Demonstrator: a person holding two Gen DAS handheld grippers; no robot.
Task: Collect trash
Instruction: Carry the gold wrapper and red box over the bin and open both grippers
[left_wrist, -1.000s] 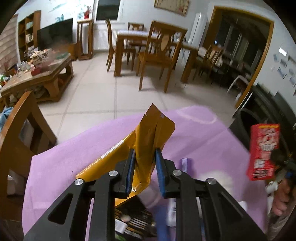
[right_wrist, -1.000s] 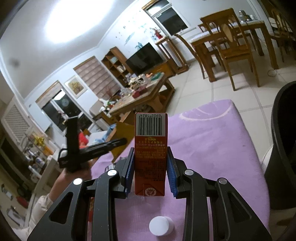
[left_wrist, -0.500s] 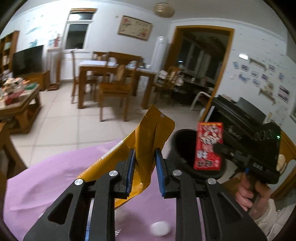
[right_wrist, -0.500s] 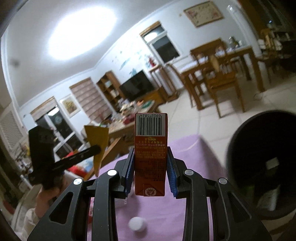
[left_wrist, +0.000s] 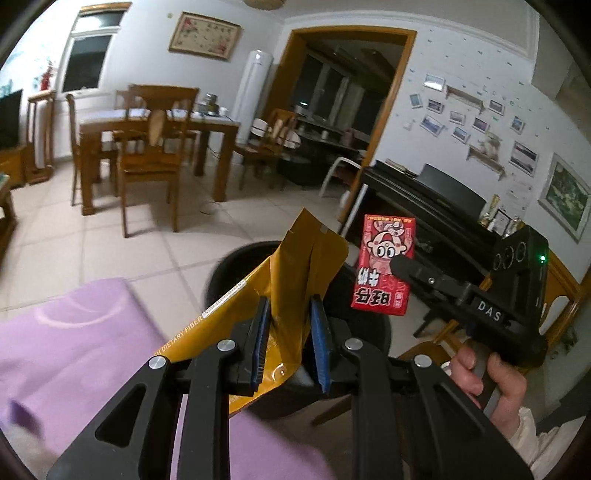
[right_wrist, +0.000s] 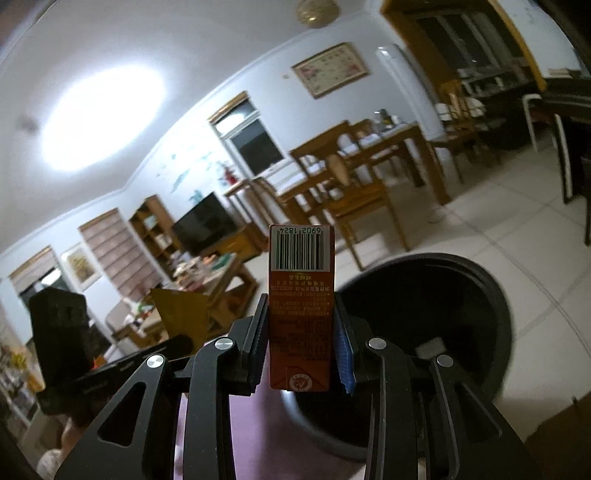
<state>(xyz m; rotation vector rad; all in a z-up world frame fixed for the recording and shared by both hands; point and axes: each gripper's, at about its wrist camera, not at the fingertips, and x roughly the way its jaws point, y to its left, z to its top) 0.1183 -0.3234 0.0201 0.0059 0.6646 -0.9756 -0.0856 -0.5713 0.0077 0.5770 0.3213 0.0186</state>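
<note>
My left gripper (left_wrist: 288, 325) is shut on a crumpled gold snack bag (left_wrist: 295, 273), held up in front of a black round bin (left_wrist: 236, 266). My right gripper (right_wrist: 300, 332) is shut on a small red drink carton (right_wrist: 300, 295) with a barcode at its top. The same carton (left_wrist: 384, 266) shows its cartoon face in the left wrist view, held by the right gripper's fingers (left_wrist: 417, 273) beside the gold bag. In the right wrist view the black bin (right_wrist: 424, 317) gapes just right of and below the carton. The gold bag (right_wrist: 181, 314) appears at the left there.
A purple cloth (left_wrist: 66, 339) covers the surface at lower left. Beyond lie a tiled floor (left_wrist: 110, 236), a wooden dining table with chairs (left_wrist: 147, 140) and a black piano (left_wrist: 436, 199) at the right. A person's hand (left_wrist: 484, 376) grips the right tool's handle.
Both grippers swung right, away from over the purple cloth toward the black bin, each keeping its item. The bin has come into view under the bag and beside the carton.
</note>
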